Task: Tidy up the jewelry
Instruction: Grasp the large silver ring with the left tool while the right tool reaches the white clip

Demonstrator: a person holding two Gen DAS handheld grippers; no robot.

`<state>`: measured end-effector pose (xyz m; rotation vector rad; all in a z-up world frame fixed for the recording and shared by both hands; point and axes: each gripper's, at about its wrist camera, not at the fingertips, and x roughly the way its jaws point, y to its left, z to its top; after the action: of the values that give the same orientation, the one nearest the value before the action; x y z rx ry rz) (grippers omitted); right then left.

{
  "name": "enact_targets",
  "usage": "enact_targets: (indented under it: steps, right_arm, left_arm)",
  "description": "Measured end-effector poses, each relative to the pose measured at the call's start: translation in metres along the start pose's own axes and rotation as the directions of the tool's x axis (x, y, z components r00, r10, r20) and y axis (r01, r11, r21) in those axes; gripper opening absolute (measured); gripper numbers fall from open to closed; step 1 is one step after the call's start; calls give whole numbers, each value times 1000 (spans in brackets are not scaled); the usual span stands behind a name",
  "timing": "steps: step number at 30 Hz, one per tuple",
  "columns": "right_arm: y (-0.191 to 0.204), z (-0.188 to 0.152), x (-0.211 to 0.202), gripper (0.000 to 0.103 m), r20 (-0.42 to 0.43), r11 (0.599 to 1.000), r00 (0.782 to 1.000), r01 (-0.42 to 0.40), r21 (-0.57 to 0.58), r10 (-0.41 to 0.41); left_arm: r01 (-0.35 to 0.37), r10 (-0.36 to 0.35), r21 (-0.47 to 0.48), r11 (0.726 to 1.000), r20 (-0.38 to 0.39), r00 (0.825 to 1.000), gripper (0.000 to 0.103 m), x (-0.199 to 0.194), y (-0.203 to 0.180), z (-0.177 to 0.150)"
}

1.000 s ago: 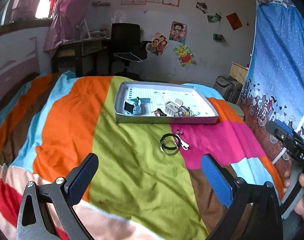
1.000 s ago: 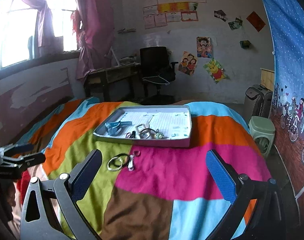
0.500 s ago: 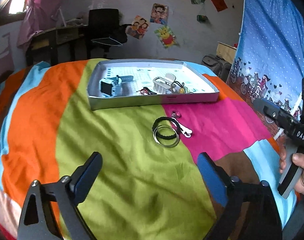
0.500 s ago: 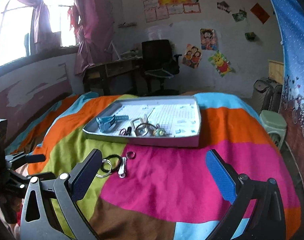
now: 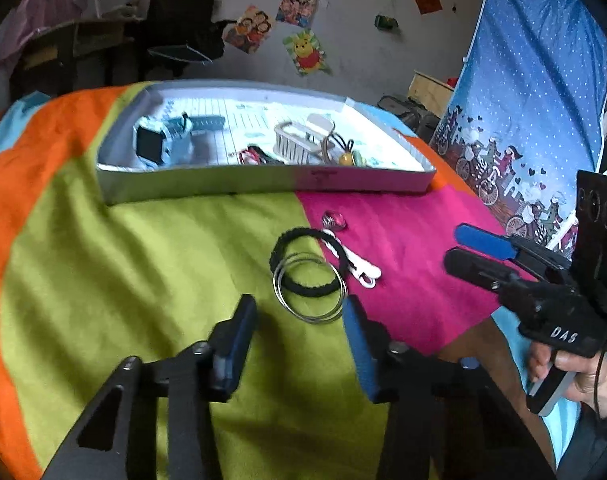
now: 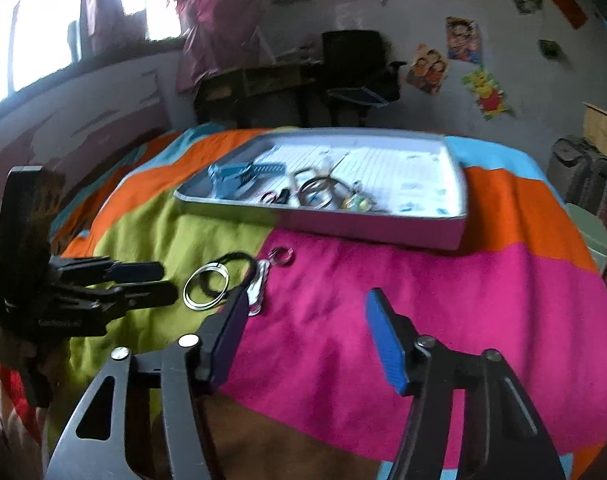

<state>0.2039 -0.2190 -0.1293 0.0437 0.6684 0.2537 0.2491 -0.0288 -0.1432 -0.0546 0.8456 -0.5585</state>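
Silver bangles (image 5: 309, 294) nearer than before, left hand-held gripper (image 5: 299, 344) narrowed but empty, right hand-held gripper (image 6: 307, 336) likewise

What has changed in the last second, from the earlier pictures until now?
Both grippers came forward and down toward the loose jewelry. The left gripper narrowed its jaws and now sits just short of the silver bangles; the right gripper also narrowed. Neither holds anything. The bangles, black band, white clip, small ring and tray stayed in place.
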Motion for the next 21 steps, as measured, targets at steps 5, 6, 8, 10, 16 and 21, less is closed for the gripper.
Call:
enact_targets:
  steps: [5,6,8,10,16,21]
  right_arm:
    - [10,-2,16,39,-44,999,999,-24,-36,22]
    - [11,-3,18,39,-50,999,998,-28,-36,26]
    - [11,-3,20,38,-56,999,998,-36,-30,34]
    - [13,-4,22,37,-63,999,997,-42,-30,40]
    - [18,-2,30,32,-79,998,996,-55,-44,52]
    - [22,0,40,27,-96,997,994,-66,-45,61]
  left_arm:
    - [18,-19,-24,1000,-38,999,31,13,5,-1]
    - [20,-21,-31,999,-42,999,30,14,7,-2]
    - [29,-32,-53,998,-50,998,29,17,12,-2]
    - [31,-35,-71,997,-56,998,26,20,15,-2]
    - [28,-34,-88,996,-67,997,21,26,18,1]
    - [24,-33,-122,992,-73,997,13,29,24,1]
